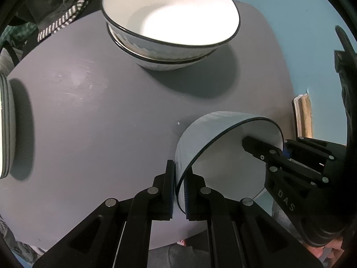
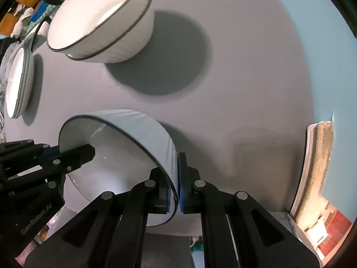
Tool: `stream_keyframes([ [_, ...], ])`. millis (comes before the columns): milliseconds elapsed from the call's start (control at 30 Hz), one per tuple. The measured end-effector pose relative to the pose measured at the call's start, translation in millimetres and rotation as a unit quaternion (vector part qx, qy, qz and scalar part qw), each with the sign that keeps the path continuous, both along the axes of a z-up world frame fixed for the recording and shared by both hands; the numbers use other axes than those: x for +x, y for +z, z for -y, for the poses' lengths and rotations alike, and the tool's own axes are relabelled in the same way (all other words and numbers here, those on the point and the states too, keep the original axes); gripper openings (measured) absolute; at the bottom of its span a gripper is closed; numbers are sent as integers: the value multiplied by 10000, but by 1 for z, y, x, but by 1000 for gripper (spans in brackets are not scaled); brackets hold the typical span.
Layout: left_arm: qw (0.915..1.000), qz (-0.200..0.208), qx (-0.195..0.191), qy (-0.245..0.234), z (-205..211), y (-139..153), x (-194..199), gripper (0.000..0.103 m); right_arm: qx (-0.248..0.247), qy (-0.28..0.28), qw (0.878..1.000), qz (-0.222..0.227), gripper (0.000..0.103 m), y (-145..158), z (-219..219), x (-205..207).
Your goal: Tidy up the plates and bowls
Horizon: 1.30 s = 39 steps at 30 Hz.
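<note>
A pale blue bowl (image 1: 214, 154) with a white inside and a dark rim sits near the front edge of the grey table (image 1: 93, 120). My left gripper (image 1: 178, 192) is shut on its left wall, one finger outside and one inside. My right gripper (image 2: 176, 185) is shut on the opposite wall of the same bowl (image 2: 138, 134); it shows in the left wrist view as the right gripper (image 1: 283, 149). The left gripper (image 2: 59, 154) shows at the left of the right wrist view. Two stacked white bowls (image 1: 171, 22) stand farther back, also seen as stacked bowls (image 2: 100, 22).
A stack of plates (image 2: 20, 82) stands at the table's left side; its edge shows as plates (image 1: 6, 129) in the left wrist view. A folded cloth (image 2: 321, 156) lies off the right edge. Striped fabric (image 1: 60, 20) lies behind the table.
</note>
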<state>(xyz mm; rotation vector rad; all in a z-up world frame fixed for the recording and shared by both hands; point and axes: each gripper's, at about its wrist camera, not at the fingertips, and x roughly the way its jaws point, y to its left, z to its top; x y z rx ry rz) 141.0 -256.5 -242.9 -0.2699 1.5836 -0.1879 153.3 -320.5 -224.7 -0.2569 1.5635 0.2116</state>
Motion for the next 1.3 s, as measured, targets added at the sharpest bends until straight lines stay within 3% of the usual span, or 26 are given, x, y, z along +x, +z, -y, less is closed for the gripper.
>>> stream_keyframes([
  [533,9990,219,-225,316,-37,34,8,7,112,122,9998,89,6,34,-5,15],
  [1300,9958,735,-120,533,-64,87,38,7,304,309,9982,406,6,91,-13,33],
])
